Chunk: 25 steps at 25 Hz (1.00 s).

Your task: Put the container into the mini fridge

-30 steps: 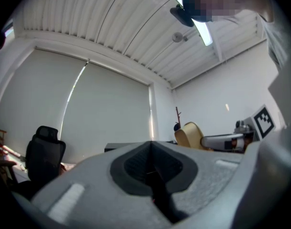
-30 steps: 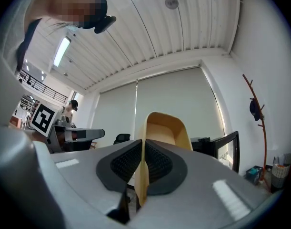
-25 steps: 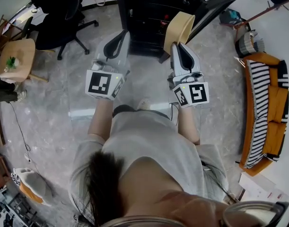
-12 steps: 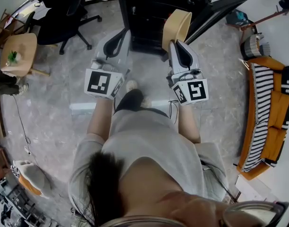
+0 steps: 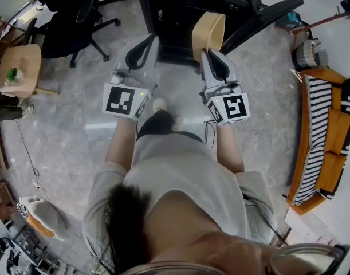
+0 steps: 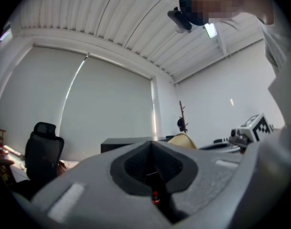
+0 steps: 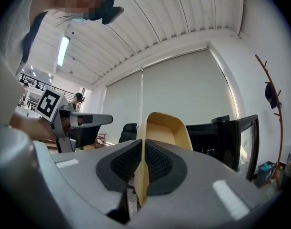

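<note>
Counted: two grippers, one container, one mini fridge, one office chair, one small table, one sofa.

Small table (image 5: 17, 67) at 9 o'clock of head view; office chair (image 5: 71, 16) at 11.

Left gripper (image 5: 146, 43) up at 11 o'clock from the person's torso. Fingers (image 6: 133, 163) pressed together, nothing between. Bare floor (image 5: 66, 125) open left of it and below.

Mini fridge (image 5: 180, 10) at 12. Door (image 5: 266, 17) standing open toward 1 o'clock, dark interior facing both grippers.

Right gripper (image 5: 211, 59) just right of centre. Fingers (image 7: 162, 166) clamped on one thin wall of the tan container (image 5: 208, 32), with the hollow opening to the right of that wall. Container projects past the fingertips toward 12, at the fridge's lower front edge; inside or not, cannot tell.

Sofa (image 5: 323, 136) along 3 o'clock, well apart.
</note>
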Available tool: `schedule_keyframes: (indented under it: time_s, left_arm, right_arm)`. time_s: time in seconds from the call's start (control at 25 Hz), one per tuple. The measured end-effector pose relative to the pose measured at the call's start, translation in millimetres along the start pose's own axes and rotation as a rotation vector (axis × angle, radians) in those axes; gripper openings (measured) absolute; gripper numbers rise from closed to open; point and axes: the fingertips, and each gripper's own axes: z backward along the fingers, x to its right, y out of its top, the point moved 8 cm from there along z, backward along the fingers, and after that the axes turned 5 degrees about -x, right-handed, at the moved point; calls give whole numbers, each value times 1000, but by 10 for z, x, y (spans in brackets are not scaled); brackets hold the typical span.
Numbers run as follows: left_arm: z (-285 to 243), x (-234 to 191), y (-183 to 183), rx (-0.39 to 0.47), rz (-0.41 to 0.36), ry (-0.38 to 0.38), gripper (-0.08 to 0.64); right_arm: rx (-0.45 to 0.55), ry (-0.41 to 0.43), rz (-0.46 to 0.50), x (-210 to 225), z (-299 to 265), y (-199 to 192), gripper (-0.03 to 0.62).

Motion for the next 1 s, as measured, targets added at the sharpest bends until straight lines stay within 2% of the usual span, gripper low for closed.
schedule_keyframes:
  time_s: [0.72, 1.0]
  left_arm:
    - [-289, -560, -528, -81, 62, 11, 2]
    - [-374, -732, -785, -112, 75, 6, 2]
  right_arm:
    - [-203, 24, -64, 170, -761, -718, 18]
    - [-281, 45, -54, 180, -1008, -1043, 18]
